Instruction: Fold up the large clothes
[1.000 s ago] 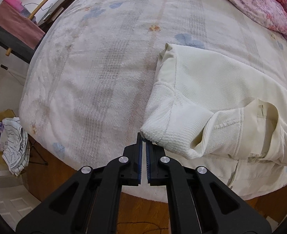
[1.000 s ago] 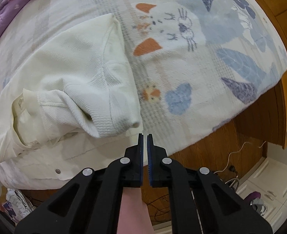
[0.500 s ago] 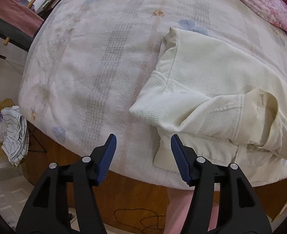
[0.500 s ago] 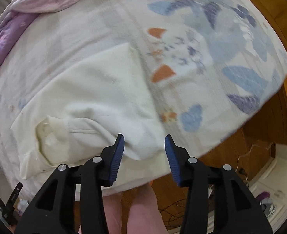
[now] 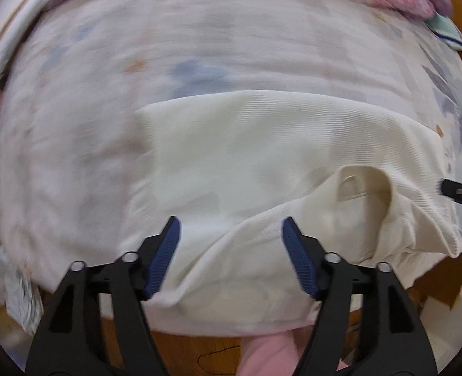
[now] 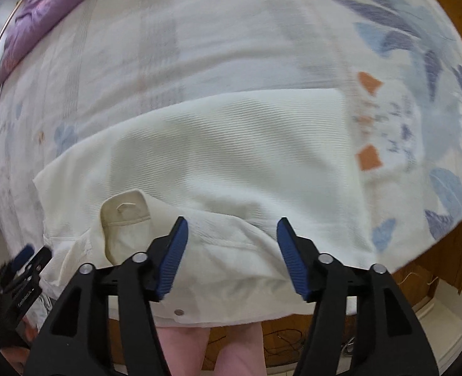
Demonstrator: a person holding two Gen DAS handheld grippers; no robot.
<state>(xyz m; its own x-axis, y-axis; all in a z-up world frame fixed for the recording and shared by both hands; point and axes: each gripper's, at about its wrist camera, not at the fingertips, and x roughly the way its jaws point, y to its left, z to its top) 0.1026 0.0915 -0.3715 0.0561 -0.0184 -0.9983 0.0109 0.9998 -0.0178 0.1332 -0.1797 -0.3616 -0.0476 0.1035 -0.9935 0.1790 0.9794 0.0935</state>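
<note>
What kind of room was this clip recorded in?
Most likely a bedroom: a cream garment lies on a bed with a cat-print blanket, a purple floral quilt at its far end, wooden floor below.

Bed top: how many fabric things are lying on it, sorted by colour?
Cream: 1, the garment
Purple-pink floral: 1, the quilt
Pale green: 1, the cloth
Total: 3, on the patterned bedspread

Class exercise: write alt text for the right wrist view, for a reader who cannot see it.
A cream jacket lies partly folded on a bed with a patterned cover, collar towards the lower left. The right gripper hangs above its near edge, fingers opening, nothing gripped. The left gripper shows at the left edge.
</note>
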